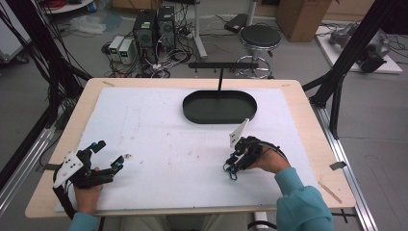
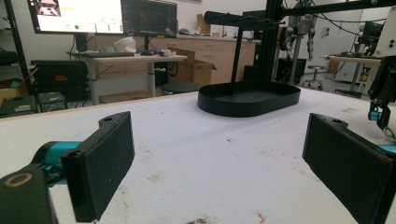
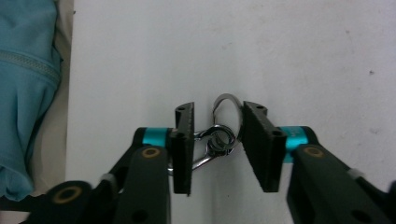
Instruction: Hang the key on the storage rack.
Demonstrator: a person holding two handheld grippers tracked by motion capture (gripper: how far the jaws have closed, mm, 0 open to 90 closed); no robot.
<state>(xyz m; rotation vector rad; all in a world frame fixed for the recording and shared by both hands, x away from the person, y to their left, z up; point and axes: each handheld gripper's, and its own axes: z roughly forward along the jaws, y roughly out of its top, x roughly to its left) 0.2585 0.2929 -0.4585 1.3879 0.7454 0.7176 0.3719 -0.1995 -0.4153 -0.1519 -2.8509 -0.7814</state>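
The left gripper (image 1: 107, 155) is resting on the white mat (image 1: 159, 134) near the desk's (image 1: 308, 110) front left corner, held by the person's left hand (image 1: 88, 190), and its jaws are standing wide apart with nothing between them. In the left gripper view the bare, lightly stained mat is lying open ahead of the jaws, all the way to the black oval tray (image 2: 249, 98), with nothing in the way.

The right gripper (image 1: 231, 168) is pointing down at the mat toward the front right, gripped by the right hand (image 1: 269, 161) in a teal sleeve (image 1: 300, 202). In the right gripper view its jaws are sitting narrowly apart around a metal key ring with a clasp (image 3: 219, 135), which is lying flat on the mat; the clasp end is touching the left-hand jaw, while whether the other jaw is pressing the ring I cannot tell.

The tray is sitting at the far middle of the mat, well apart from both grippers, with a black T-shaped stand (image 1: 221, 67) rising behind it. Beyond the desk, a stool (image 1: 260, 38) and computer boxes (image 1: 154, 26) are standing on the floor.
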